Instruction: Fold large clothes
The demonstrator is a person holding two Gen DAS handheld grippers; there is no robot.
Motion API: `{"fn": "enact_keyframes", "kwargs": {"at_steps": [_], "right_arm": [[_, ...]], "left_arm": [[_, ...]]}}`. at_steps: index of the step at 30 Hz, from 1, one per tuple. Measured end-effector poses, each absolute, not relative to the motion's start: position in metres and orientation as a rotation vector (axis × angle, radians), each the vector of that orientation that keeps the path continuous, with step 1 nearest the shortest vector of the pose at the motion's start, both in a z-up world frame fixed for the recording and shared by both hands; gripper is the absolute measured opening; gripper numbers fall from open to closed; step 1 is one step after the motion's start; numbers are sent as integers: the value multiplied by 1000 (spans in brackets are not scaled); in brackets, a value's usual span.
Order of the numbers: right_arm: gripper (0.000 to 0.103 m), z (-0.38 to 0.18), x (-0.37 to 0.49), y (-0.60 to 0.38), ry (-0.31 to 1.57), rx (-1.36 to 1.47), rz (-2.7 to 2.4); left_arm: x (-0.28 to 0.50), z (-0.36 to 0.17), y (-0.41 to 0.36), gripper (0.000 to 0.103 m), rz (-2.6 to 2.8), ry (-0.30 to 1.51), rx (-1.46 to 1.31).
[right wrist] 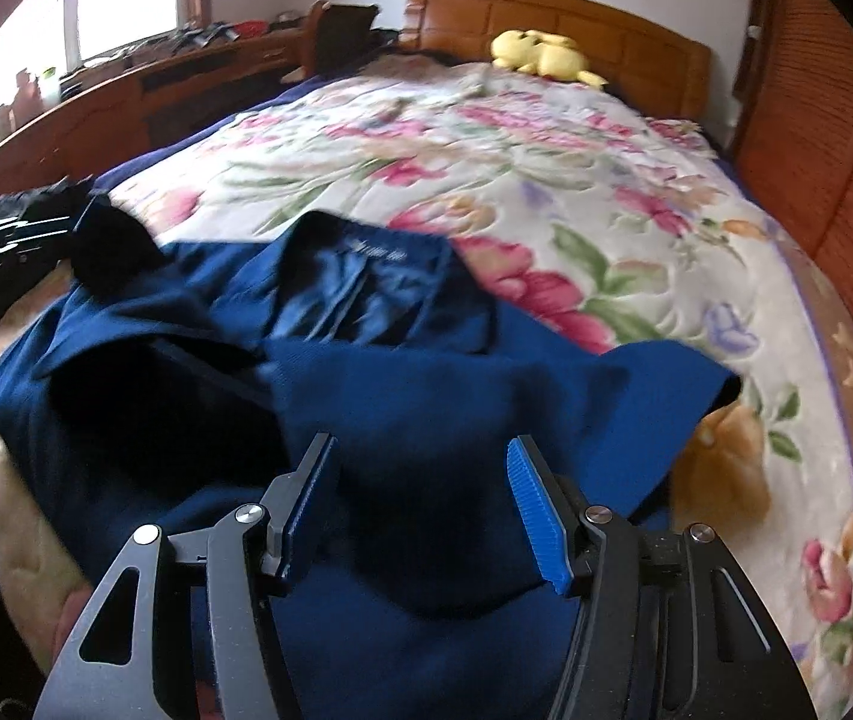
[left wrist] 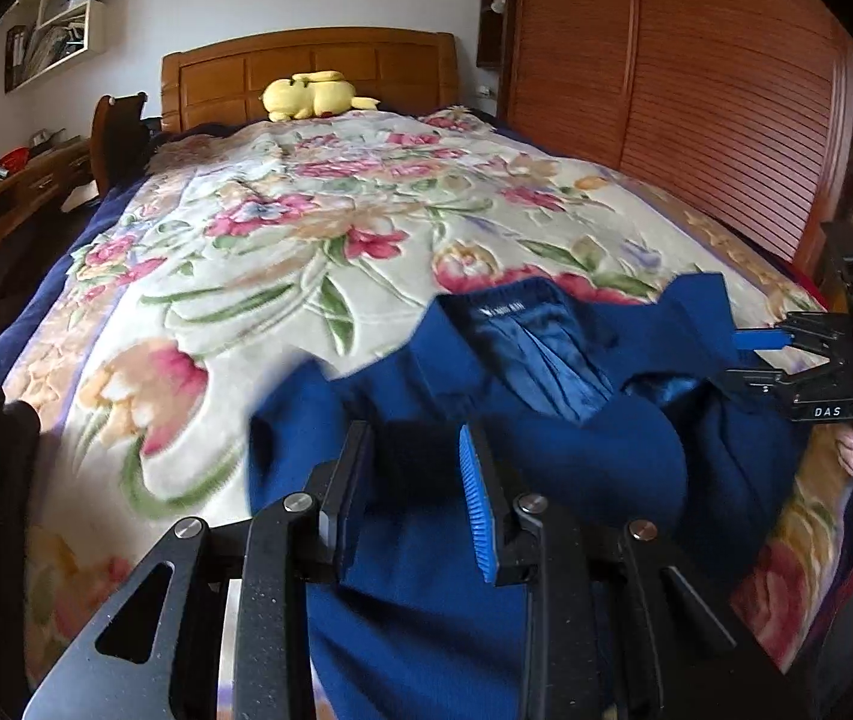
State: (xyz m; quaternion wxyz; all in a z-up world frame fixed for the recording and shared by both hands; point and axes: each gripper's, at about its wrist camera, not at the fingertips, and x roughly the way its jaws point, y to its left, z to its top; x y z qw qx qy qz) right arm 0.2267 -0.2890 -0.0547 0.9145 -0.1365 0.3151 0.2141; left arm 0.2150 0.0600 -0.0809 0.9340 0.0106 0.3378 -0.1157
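A large dark blue coat (left wrist: 546,432) lies rumpled on the near end of the bed, collar and shiny lining facing up; it also shows in the right wrist view (right wrist: 366,372). My left gripper (left wrist: 414,480) is open, its fingers hovering over the coat's near left part. My right gripper (right wrist: 420,492) is open above the coat's near right part, with a sleeve end (right wrist: 696,384) spread to its right. The right gripper also shows at the far right of the left wrist view (left wrist: 780,354), fingers apart beside the coat's edge.
The bed carries a floral blanket (left wrist: 318,228) and a yellow plush toy (left wrist: 312,95) at the wooden headboard (left wrist: 306,66). A louvred wooden wardrobe (left wrist: 696,90) runs along the right side. A dark garment (right wrist: 12,234) lies at the left bed edge. A desk (right wrist: 144,78) stands under the window.
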Motion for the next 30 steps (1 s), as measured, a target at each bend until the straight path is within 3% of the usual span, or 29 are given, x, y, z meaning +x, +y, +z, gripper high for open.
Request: {"fn": "enact_keyframes", "kwargs": {"at_steps": [14, 15, 17, 20, 27, 28, 30], "right_arm": [[59, -71, 246, -291, 758, -438, 349], [55, -72, 252, -291, 759, -452, 341], [17, -71, 264, -286, 764, -495, 331], [10, -59, 286, -275, 738, -547, 311], [9, -19, 344, -239, 614, -510, 287], [11, -12, 349, -236, 598, -477, 288], [28, -3, 353, -234, 569, -413, 300]], "left_arm": [[195, -82, 58, 31, -250, 678, 24], [194, -82, 59, 31, -249, 676, 24], [193, -81, 61, 31, -242, 671, 24], [194, -80, 66, 31, -233, 667, 14], [193, -77, 82, 31, -173, 641, -10], [194, -77, 84, 31, -168, 639, -14], [195, -77, 89, 31, -161, 639, -26]]}}
